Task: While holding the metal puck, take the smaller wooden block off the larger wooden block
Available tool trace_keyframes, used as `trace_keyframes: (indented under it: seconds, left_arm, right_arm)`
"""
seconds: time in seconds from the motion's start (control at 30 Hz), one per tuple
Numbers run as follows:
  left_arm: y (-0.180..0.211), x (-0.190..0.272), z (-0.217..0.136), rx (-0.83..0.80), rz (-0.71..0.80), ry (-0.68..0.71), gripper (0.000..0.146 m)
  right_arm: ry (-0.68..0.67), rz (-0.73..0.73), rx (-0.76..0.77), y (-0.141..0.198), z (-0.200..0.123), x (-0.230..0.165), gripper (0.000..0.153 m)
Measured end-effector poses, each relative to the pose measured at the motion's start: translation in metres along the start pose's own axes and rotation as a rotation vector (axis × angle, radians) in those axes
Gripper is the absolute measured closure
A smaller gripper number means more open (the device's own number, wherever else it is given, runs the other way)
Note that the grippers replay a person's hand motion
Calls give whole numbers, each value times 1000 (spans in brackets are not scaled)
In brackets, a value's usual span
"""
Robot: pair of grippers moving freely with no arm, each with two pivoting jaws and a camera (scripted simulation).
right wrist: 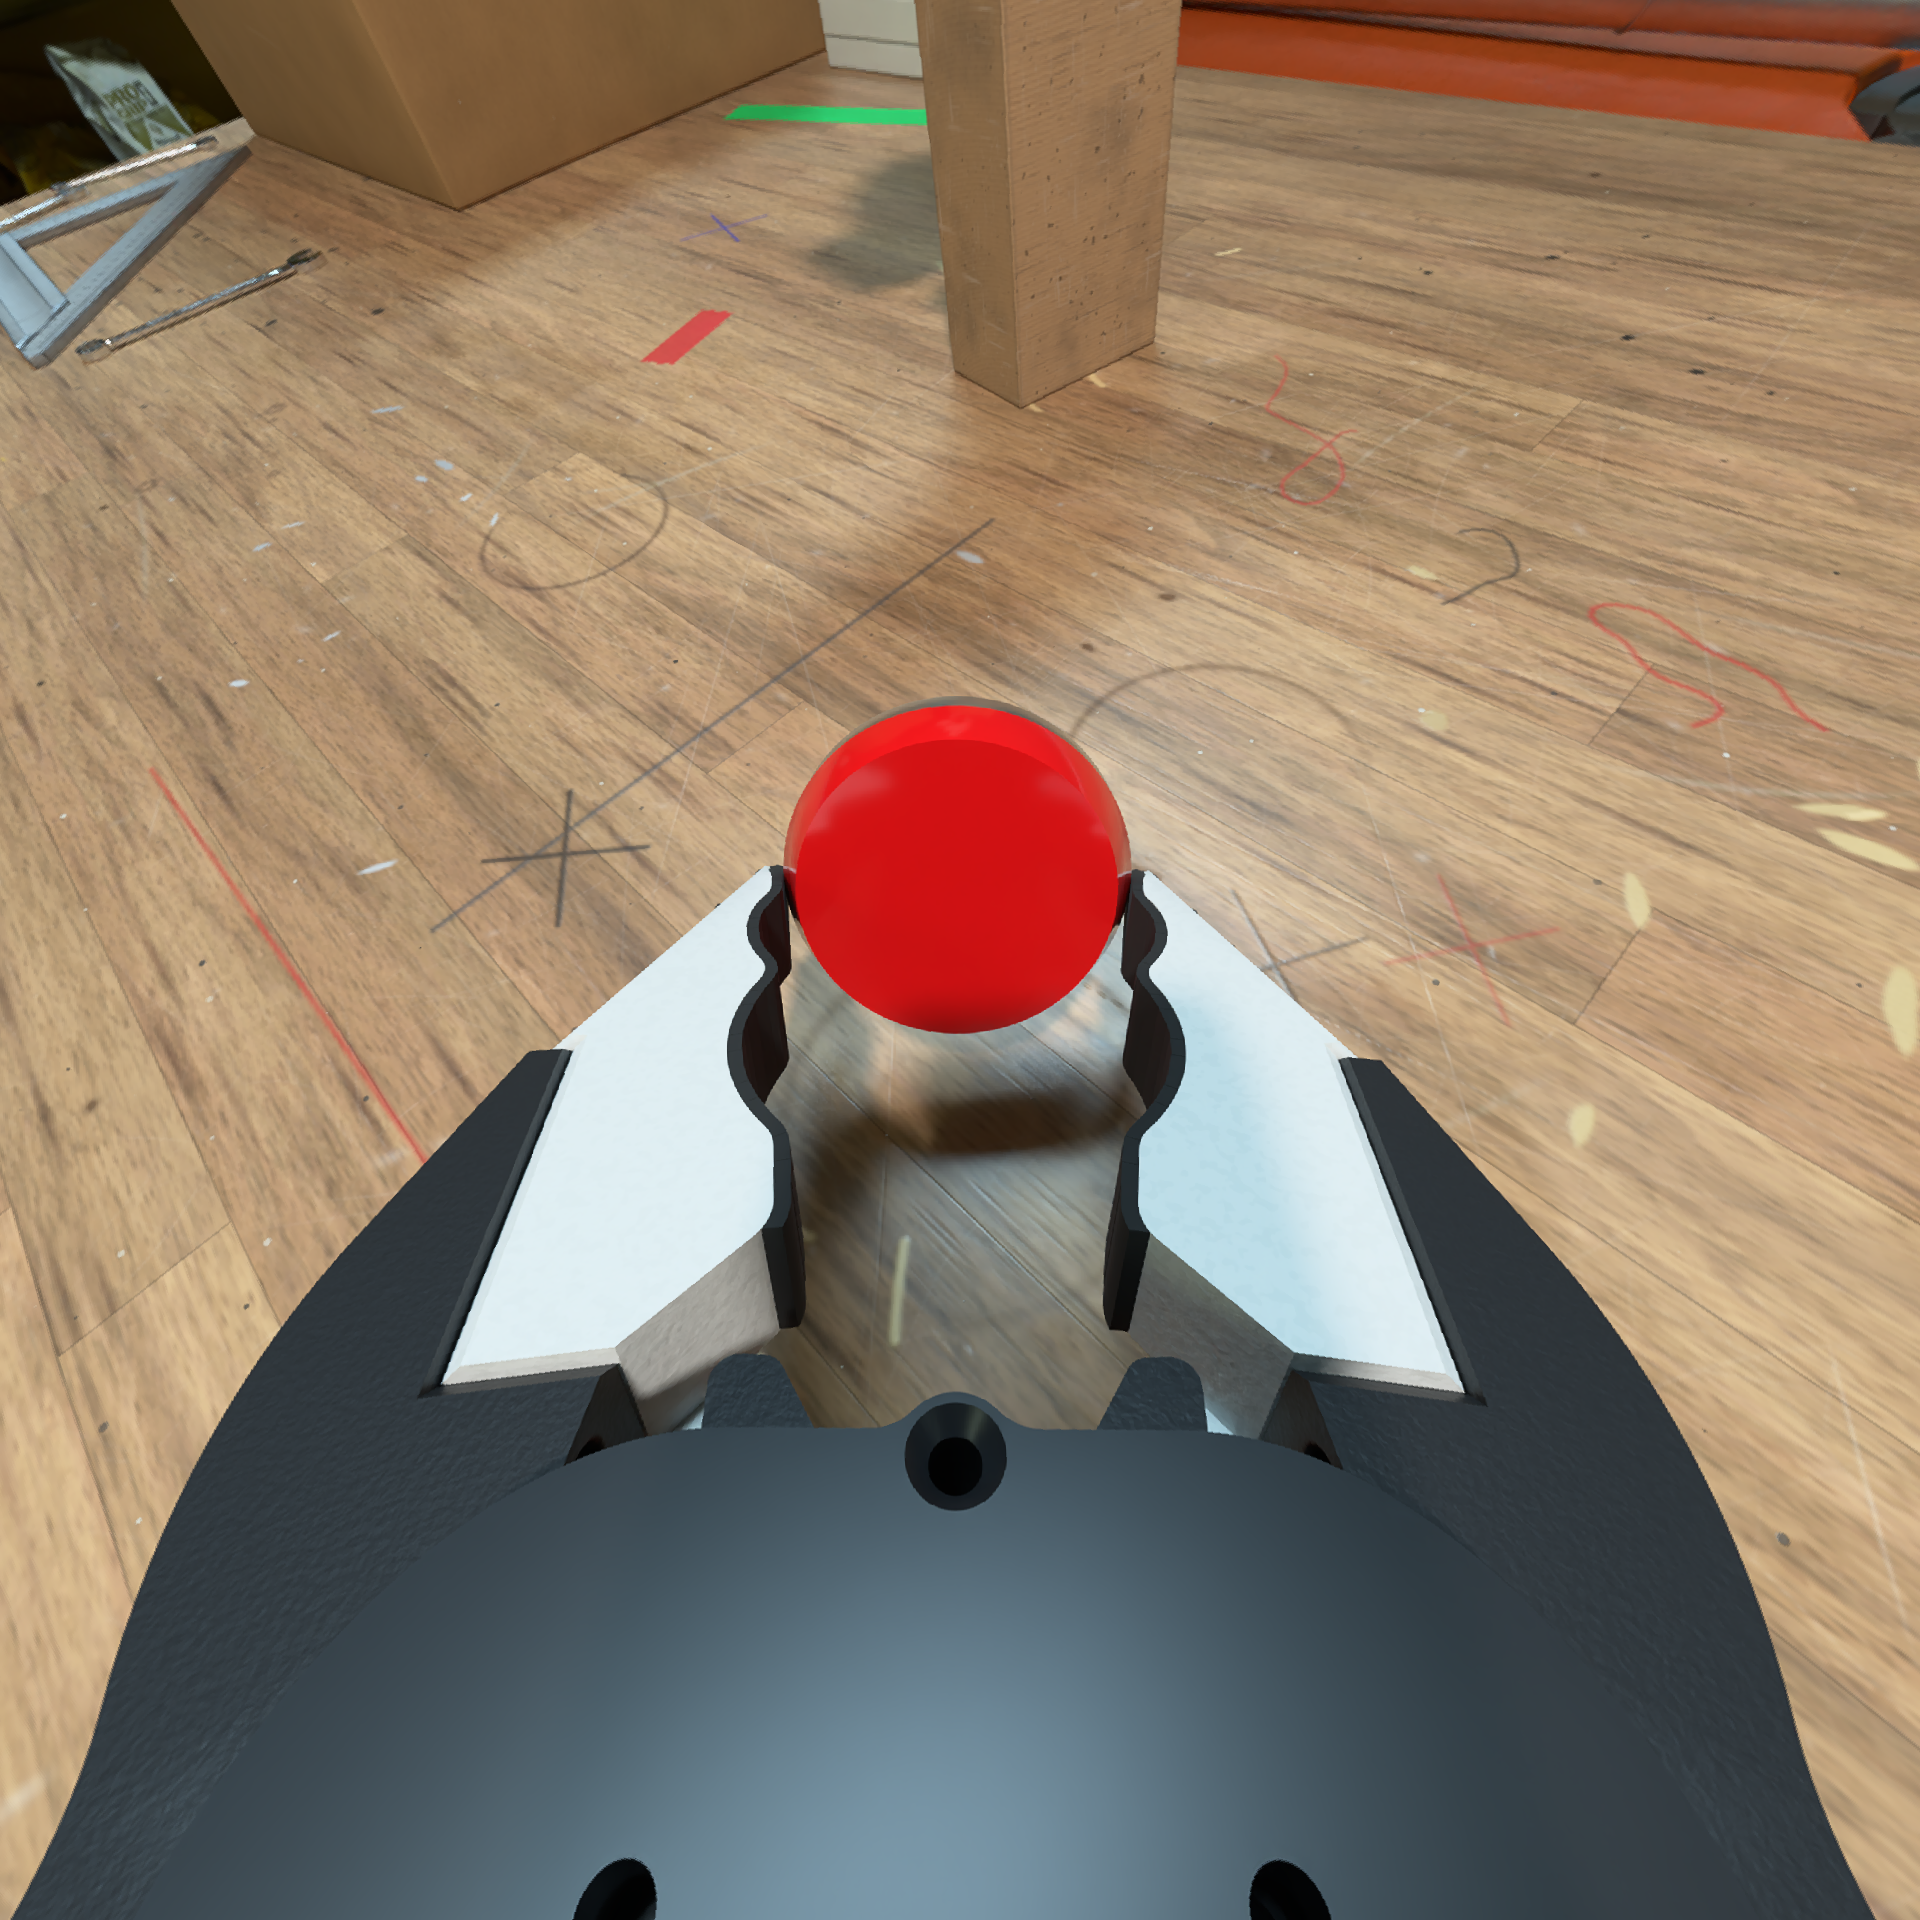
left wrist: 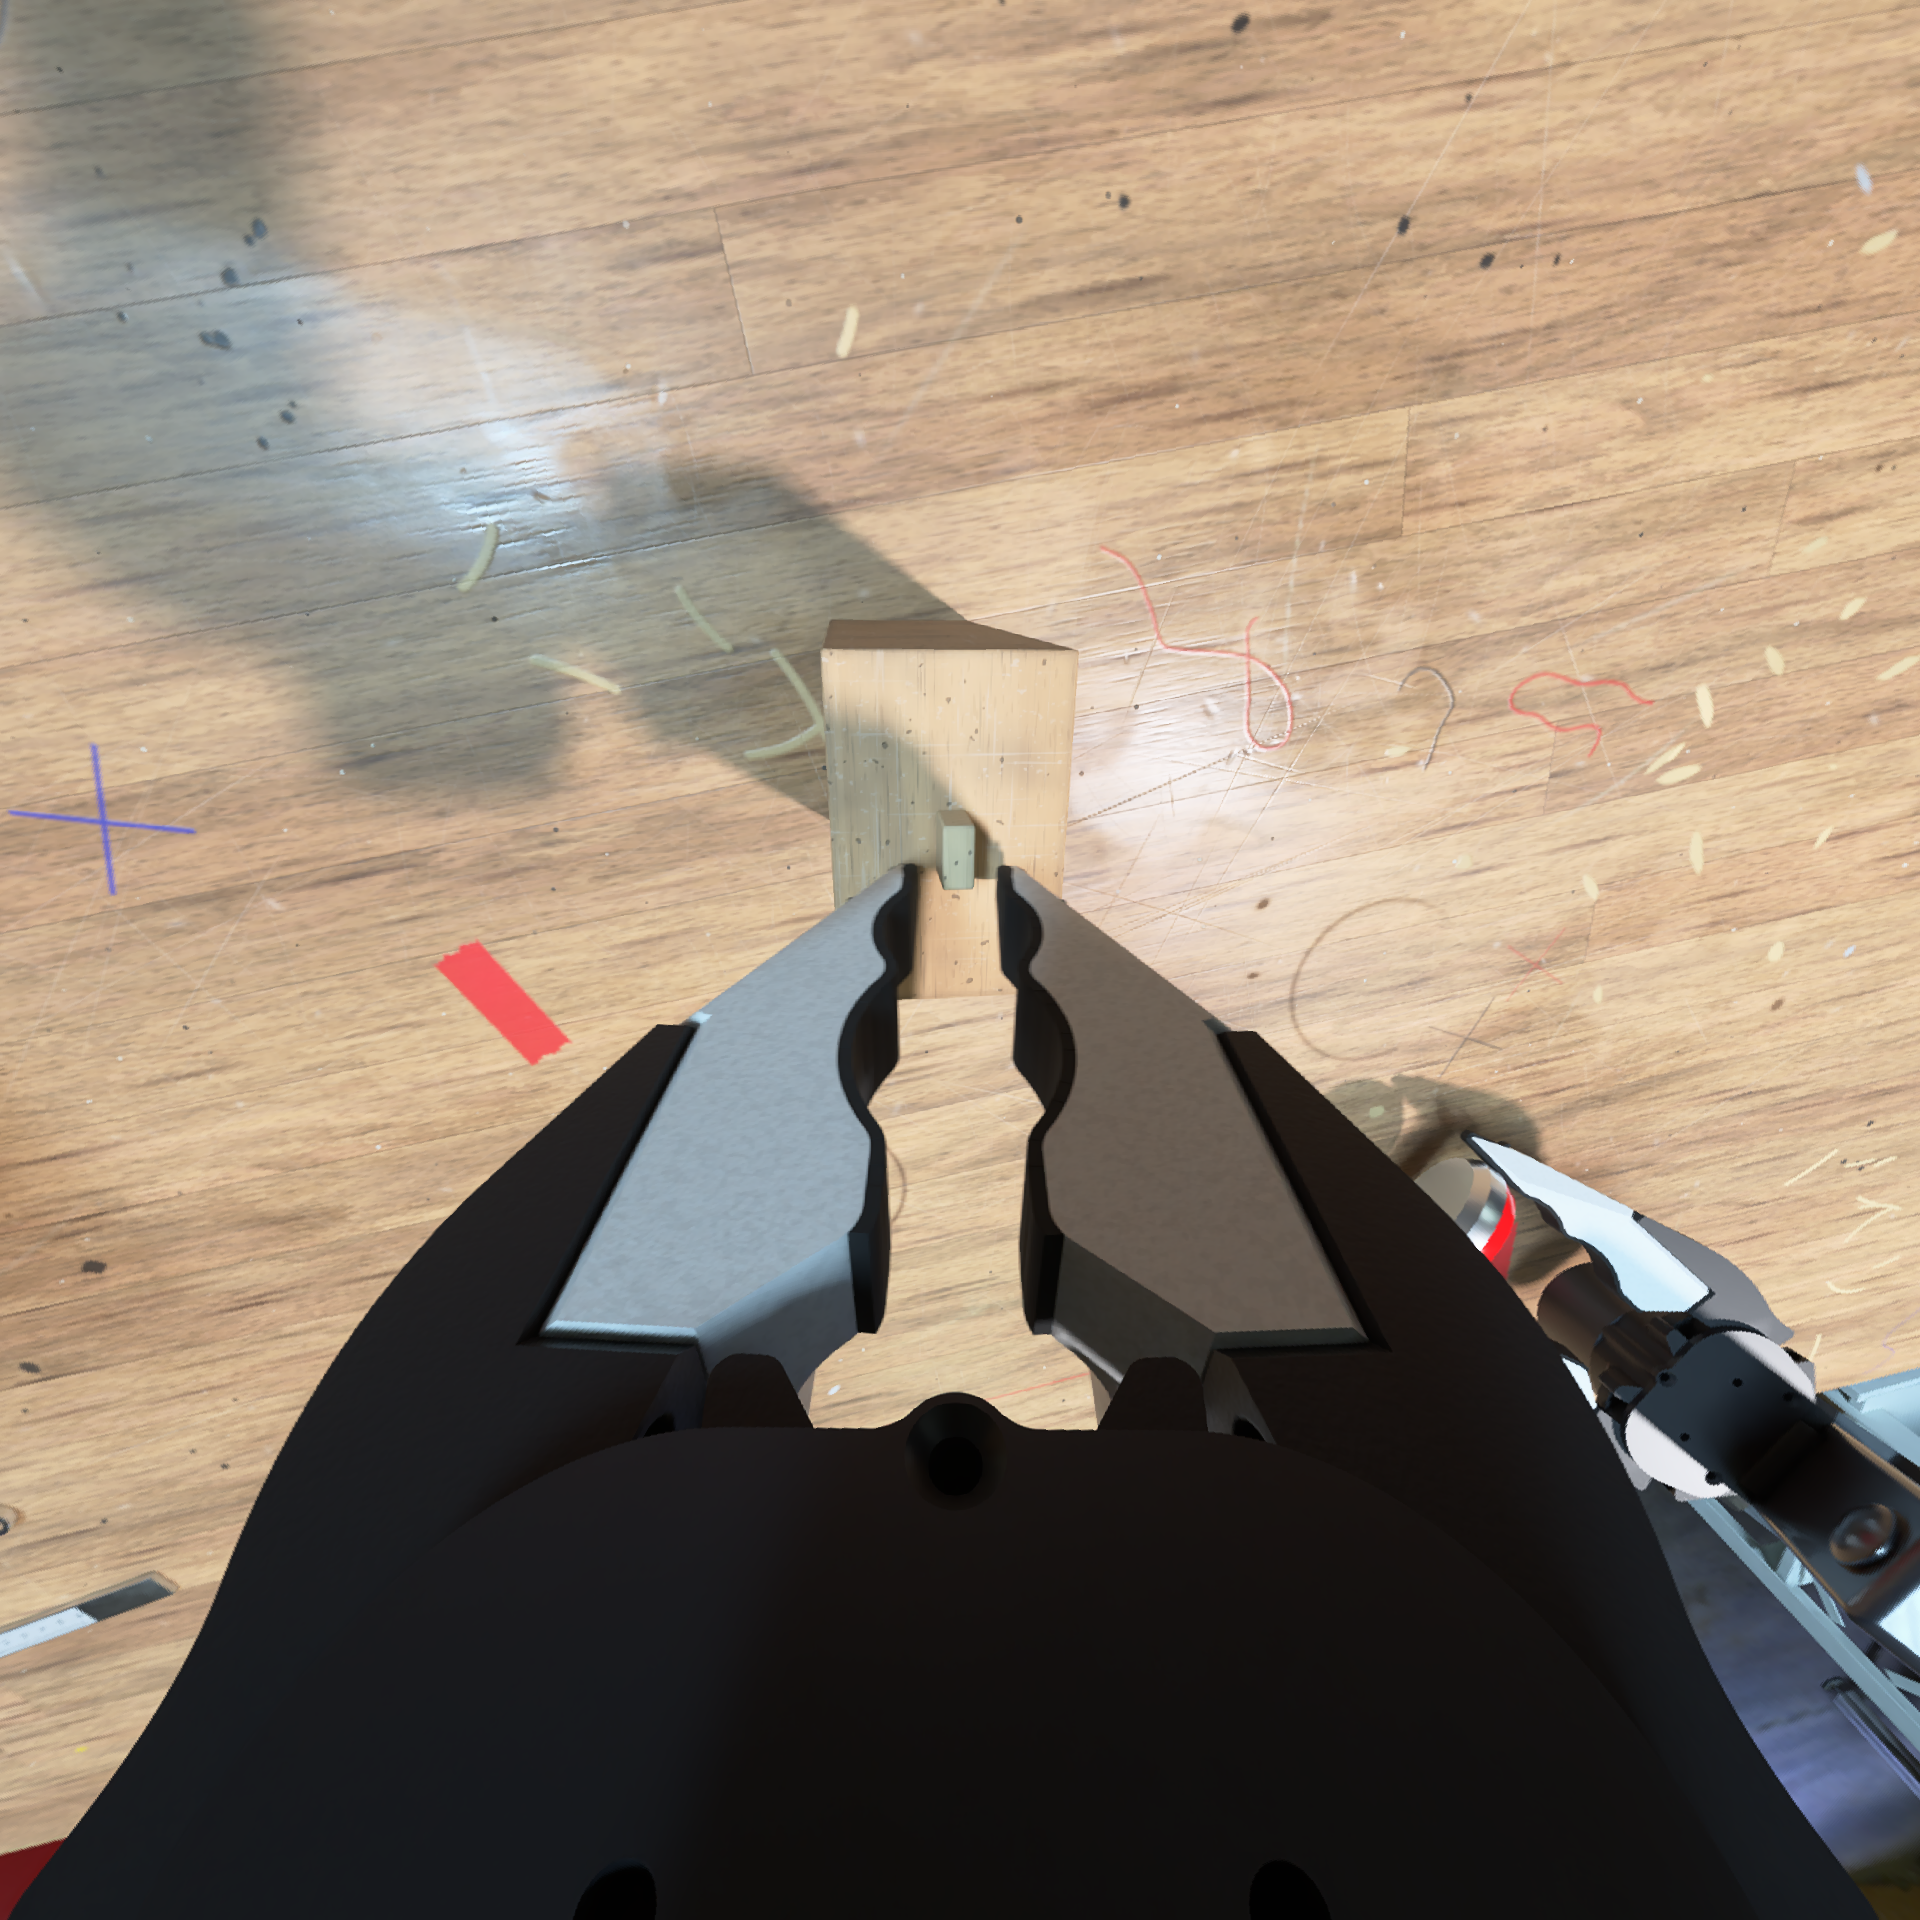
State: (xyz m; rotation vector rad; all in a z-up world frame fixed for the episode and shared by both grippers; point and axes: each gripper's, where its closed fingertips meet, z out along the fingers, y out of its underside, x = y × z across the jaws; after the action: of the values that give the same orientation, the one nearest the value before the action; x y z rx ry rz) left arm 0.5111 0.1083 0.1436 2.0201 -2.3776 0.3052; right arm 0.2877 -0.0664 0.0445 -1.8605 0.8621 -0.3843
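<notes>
In the left wrist view I look down on the larger wooden block [left wrist: 966, 727], which stands upright on the wooden floor. The smaller wooden block [left wrist: 957, 850], pale and tiny, sits on its top face. My left gripper [left wrist: 956, 881] is open just above that face. Its fingertips [left wrist: 900, 883] stand on either side of the small block's near end, with a gap on each side. My right gripper [right wrist: 956, 883] is shut on the red-topped metal puck [right wrist: 956, 868], held a little above the floor. The right gripper [left wrist: 1621, 1247] also shows at the lower right of the left wrist view. The larger block [right wrist: 1049, 208] stands ahead of it, top out of frame.
A cardboard box [right wrist: 468, 83] stands at the back left, with a metal frame [right wrist: 94, 239] and a wrench [right wrist: 197, 307] on the floor nearby. Red tape [right wrist: 686, 338] and green tape [right wrist: 831, 114] mark the floor. An orange edge [right wrist: 1507, 52] runs along the back right.
</notes>
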Motion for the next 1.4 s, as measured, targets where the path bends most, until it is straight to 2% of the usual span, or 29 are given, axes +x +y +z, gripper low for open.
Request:
trace_keyframes:
  seconds: [0.07, 0.2, 0.33, 0.8, 1.07, 1.4]
  left_arm:
    - [-1, 1, 1, 2, -3, 9, 141]
    - [0, 2, 1, -6, 31, 13, 141]
    - [-4, 13, -4, 8, 2, 86, 141]
    - [-8, 4, -26, -6, 88, -55, 141]
    - [-14, 11, -42, 16, 86, 9, 141]
    - [-25, -10, -88, 76, 49, 49, 141]
  right_arm:
    - [-4, -5, -6, 1, 2, -1, 88]
    - [-11, -10, -12, 1, 3, -3, 88]
    - [-11, -8, -10, 1, 3, -3, 88]
    - [-12, 1, -20, 4, 2, -2, 88]
    - [-14, -3, -23, 4, 2, -3, 88]
    - [-15, 2, -21, 4, 2, -2, 88]
